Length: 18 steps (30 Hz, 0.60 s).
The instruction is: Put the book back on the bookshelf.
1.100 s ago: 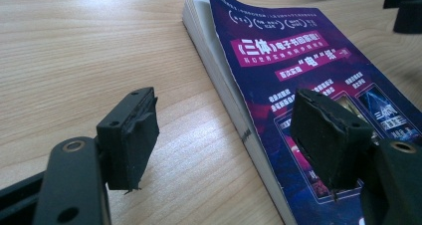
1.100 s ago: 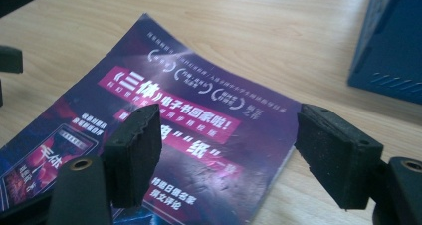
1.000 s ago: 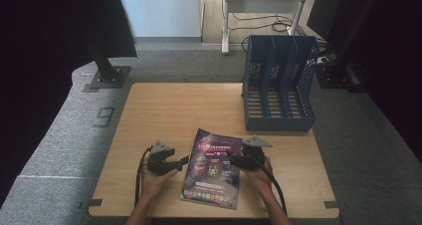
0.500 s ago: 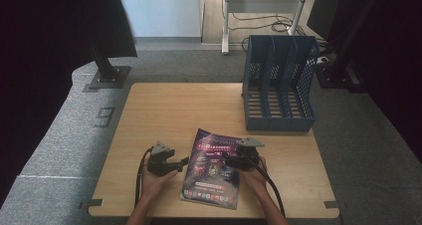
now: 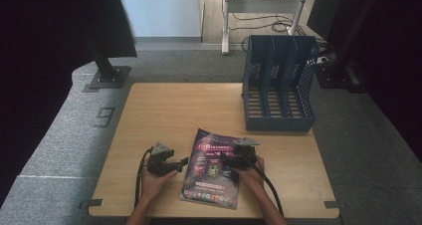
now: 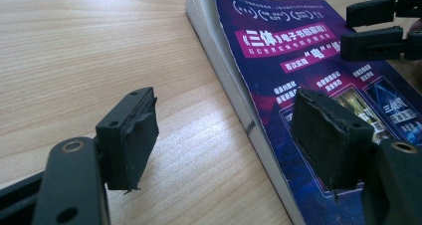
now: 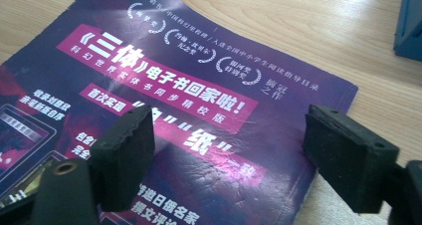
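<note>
While right tool (image 5: 230,160) sank, opening | book (image 5: 211,169) unmoved

A light wooden table (image 5: 164,115) carries a purple book (image 5: 211,170) at six o'clock and a blue file rack (image 5: 278,85) at two o'clock.

Evenly lit from above, dark around the room's margins; soft sheen on the glossy cover (image 7: 199,150) between the jaws, slightly blurred
</note>
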Tool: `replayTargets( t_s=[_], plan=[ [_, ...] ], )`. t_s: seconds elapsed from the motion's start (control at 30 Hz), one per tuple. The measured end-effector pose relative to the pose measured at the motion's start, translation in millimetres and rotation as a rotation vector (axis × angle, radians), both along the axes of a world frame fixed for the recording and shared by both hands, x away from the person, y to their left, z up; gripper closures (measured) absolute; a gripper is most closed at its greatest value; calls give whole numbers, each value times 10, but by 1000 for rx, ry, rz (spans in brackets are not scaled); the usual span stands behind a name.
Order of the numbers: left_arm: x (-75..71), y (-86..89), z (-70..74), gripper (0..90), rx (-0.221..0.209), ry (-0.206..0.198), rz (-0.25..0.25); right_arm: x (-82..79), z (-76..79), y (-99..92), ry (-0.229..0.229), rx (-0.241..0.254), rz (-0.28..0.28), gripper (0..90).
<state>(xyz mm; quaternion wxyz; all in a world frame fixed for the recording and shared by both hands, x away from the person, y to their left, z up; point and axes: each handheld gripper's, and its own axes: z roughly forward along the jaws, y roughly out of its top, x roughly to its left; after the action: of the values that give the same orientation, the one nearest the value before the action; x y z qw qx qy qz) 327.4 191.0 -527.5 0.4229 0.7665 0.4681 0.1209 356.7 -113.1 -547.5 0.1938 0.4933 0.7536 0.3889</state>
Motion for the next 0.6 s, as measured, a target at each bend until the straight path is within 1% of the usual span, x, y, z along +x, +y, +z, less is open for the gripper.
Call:
replayTargets(
  t_s=[0.17, 0.23, 0.3, 0.37, 0.43, 0.57, 0.6],
  plan=[
    [8, 33, -14, 268, 2, 2, 12, -1, 0, 0, 0, -12, -21, 200],
    [9, 33, -16, 268, 3, 2, 13, -1, -6, 11, -9, -37, -29, 183],
    [9, 36, -16, 267, 4, 3, 12, 5, -14, 0, -6, -44, -48, 169],
    [8, 34, -17, 267, 4, 3, 11, 17, -34, -32, 2, -23, -59, 167],
    [9, 25, -21, 267, 4, 5, 8, 31, -49, -59, 22, 9, -60, 170],
    [13, 3, -34, 266, 8, 11, 2, 42, -57, -77, 38, 22, -57, 164],
    [15, 0, -33, 264, 1, 13, 1, 40, -58, -79, 35, 23, -54, 165]
  ],
)
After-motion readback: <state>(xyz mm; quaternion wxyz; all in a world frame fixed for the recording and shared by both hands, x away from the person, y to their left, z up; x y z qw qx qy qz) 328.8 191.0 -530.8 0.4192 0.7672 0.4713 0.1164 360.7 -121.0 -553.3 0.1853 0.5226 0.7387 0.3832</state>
